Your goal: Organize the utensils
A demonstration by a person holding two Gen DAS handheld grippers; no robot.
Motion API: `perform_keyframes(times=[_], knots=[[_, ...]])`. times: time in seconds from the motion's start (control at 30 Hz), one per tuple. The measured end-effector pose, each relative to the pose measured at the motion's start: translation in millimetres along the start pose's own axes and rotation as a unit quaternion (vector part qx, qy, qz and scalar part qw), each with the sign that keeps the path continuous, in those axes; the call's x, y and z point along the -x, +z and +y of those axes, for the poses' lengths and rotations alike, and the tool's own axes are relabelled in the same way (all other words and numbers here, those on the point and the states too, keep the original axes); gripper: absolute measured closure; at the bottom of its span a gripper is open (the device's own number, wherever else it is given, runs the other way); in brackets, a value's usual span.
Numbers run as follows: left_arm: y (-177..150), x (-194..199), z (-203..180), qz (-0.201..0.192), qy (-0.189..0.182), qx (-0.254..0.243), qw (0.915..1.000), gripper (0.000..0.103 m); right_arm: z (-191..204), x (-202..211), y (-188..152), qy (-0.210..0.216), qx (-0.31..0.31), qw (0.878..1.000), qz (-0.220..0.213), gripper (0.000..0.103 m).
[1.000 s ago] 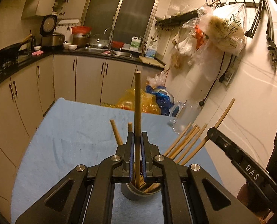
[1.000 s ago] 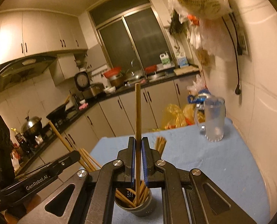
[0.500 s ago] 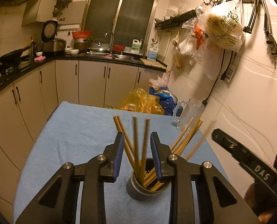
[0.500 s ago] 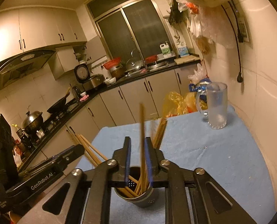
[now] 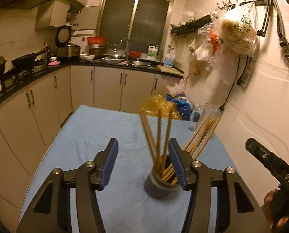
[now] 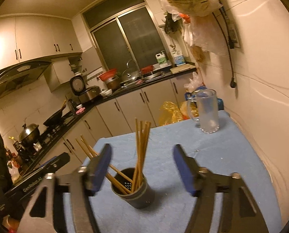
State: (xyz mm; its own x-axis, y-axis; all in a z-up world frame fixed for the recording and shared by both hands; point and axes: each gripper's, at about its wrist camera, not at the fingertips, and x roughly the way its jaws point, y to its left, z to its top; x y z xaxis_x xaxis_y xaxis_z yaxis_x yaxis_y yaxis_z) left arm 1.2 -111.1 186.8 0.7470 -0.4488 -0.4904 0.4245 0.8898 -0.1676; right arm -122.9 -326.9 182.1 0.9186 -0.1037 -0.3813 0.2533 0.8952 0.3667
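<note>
A: Chopsticks point(image 5: 160, 141) all stand in holder point(image 6: 136, 192), mid-bench, nearer the front edge.

B: Left tongs point(image 5: 143, 165) and right tongs point(image 6: 142, 167) spread wide, empty. Seems done; no loose utensils on bench point(image 6: 222, 155).

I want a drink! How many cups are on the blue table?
2: a dark cup full of chopsticks near the middle, and a clear glass mug at the far right corner. The near edge is partly hidden.
</note>
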Motion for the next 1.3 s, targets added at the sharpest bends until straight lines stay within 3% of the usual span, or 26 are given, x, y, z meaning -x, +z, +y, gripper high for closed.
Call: perform_keyframes(times=[0.13,0.27,0.7,1.03,1.3], knots=[[-21.3,8.2,9.5,0.005,0.031,0.003,0.9995,0.037,2.2,6.3,-15.5,-0.033,0.019,0.999,0.007,0.009],[-45.6,17.0,14.3,0.013,0.068,-0.010,0.9976,0.029,7.7,11.3,-34.4,-0.068,0.045,0.997,0.018,0.001],[-103.5,52.7,17.5,0.026,0.149,-0.043,0.9876,0.006,21.1,30.4,-87.8,-0.106,0.086,0.989,0.051,0.001],[-131.0,73.6,14.9,0.050,0.174,-0.048,0.9823,0.005,24.8,55.8,-111.3,-0.118,0.098,0.986,0.061,0.001],[-145.5,105.6,8.3,0.034,0.211,-0.066,0.9746,0.005,30.9,82.7,-125.4,-0.131,0.112,0.984,0.054,0.001]])
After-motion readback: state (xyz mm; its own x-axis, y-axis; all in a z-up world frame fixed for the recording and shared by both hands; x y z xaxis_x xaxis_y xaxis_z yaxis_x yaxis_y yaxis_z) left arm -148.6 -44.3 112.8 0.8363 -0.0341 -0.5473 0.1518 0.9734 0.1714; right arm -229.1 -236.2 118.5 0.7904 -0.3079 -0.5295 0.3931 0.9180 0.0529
